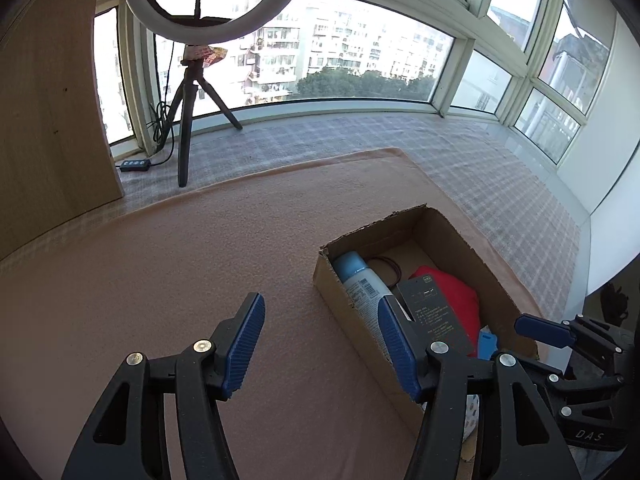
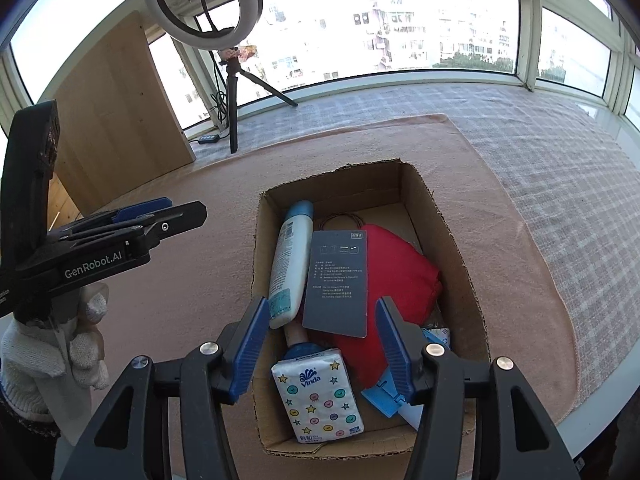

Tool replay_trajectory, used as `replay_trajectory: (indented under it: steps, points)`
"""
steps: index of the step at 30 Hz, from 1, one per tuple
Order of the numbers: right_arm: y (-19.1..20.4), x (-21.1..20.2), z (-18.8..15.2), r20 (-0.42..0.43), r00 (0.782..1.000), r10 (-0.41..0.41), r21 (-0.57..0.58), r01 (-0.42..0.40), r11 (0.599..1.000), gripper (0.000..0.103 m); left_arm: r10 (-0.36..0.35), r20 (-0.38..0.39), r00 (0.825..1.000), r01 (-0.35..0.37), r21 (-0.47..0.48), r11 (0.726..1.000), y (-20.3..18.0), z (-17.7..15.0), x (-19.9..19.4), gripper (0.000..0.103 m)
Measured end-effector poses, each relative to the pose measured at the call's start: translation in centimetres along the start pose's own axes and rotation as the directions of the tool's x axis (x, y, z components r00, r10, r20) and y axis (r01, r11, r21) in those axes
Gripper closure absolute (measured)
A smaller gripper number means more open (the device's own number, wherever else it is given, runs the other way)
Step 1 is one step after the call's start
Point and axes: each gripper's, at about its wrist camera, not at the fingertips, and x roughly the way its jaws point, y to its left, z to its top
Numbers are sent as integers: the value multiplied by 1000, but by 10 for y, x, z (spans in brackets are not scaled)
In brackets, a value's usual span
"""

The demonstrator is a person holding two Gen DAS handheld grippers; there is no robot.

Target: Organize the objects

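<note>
Right wrist view shows the pink mat (image 2: 168, 312) filling the middle of the frame, laid over a checked cloth (image 2: 540, 152) that runs to the windows along the top. At lower centre of the frame sits the open cardboard box (image 2: 460, 248), holding, from biggest down: a red cloth bag (image 2: 404, 276) at centre right, a white bottle with a blue cap (image 2: 290, 264) along its left side, a dark grey card (image 2: 338, 280) lying on the bag and bottle, a Vinda tissue pack (image 2: 318, 394) at the near end, and a blue packet (image 2: 382, 394) beside it. The right tool (image 2: 320, 344) hangs above the near end of the box, fingers spread wide, gripping nothing. The left tool (image 1: 320, 344) hovers over the mat at the box's left wall, equally wide open and empty. A ring light on a tripod (image 2: 202, 0) stands at upper left.
</note>
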Motion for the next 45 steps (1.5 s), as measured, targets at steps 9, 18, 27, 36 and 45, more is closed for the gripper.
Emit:
replay_trajectory:
  steps: [9, 18, 27, 36, 45]
  points:
    - [74, 2, 1, 10, 999, 44, -76, -43, 996, 45, 87, 29, 996, -85, -63, 994, 64, -33, -60, 32]
    - [149, 6, -7, 12, 996, 87, -141, -84, 986, 34, 189, 30, 982, -183, -145, 972, 130, -76, -109, 18]
    - [198, 18, -21, -16, 993, 115, -138, -116, 984, 33, 282, 0, 959, -275, -226, 935, 184, -123, -144, 4]
    - [220, 30, -36, -29, 996, 87, -144, -90, 985, 33, 318, -52, 947, -320, -267, 909, 220, -161, -155, 4]
    - [228, 38, -38, -23, 998, 60, -145, -63, 987, 33, 351, -69, 934, -356, -277, 893, 237, -170, -160, 4]
